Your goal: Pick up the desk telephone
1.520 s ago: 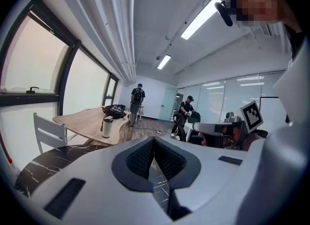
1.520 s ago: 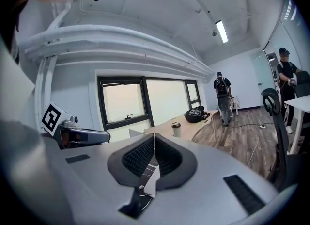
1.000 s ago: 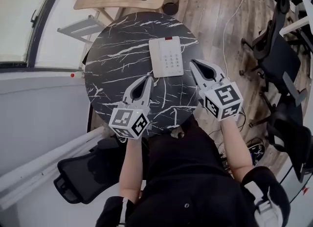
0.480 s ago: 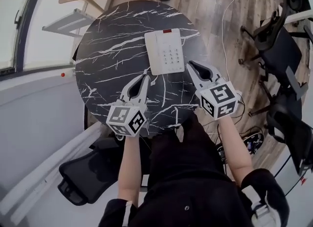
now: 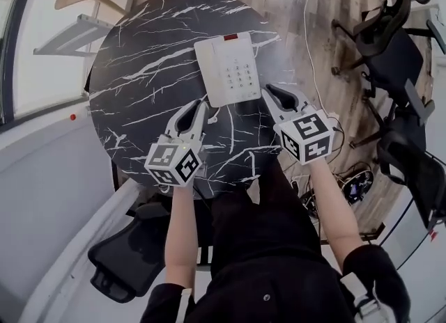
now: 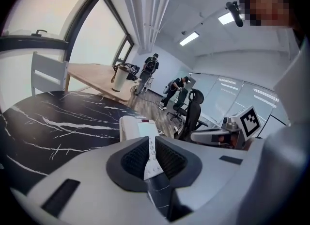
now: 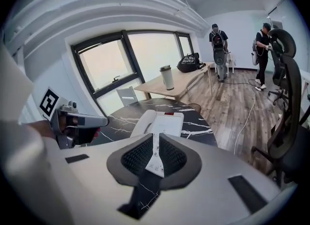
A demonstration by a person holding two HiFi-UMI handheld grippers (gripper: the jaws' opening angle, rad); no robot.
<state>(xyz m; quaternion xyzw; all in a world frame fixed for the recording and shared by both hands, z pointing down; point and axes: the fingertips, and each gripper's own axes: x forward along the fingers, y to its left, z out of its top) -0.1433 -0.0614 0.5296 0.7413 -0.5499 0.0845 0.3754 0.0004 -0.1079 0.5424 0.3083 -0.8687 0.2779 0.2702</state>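
A white desk telephone (image 5: 228, 69) with a keypad and a red tab at its far end lies on the round black marble table (image 5: 139, 92). My left gripper (image 5: 203, 106) hovers at the phone's near left corner, shut, with nothing between its jaws. My right gripper (image 5: 267, 90) is at the phone's near right corner, also shut and empty. In the left gripper view the phone (image 6: 138, 127) lies just beyond the left gripper (image 6: 151, 144). The right gripper view shows the phone (image 7: 162, 122) with its handset on the left, straight ahead of the right gripper (image 7: 156, 144).
A wooden table with a lidded cup (image 7: 167, 77) stands beyond the marble table. Black office chairs (image 5: 390, 71) and a cable on the wood floor are to the right. Two people (image 7: 218, 44) stand far off. Another black chair (image 5: 125, 259) is below left.
Both grippers have dropped toward the table and moved closer to the phone's near edge. Their jaws stayed shut.
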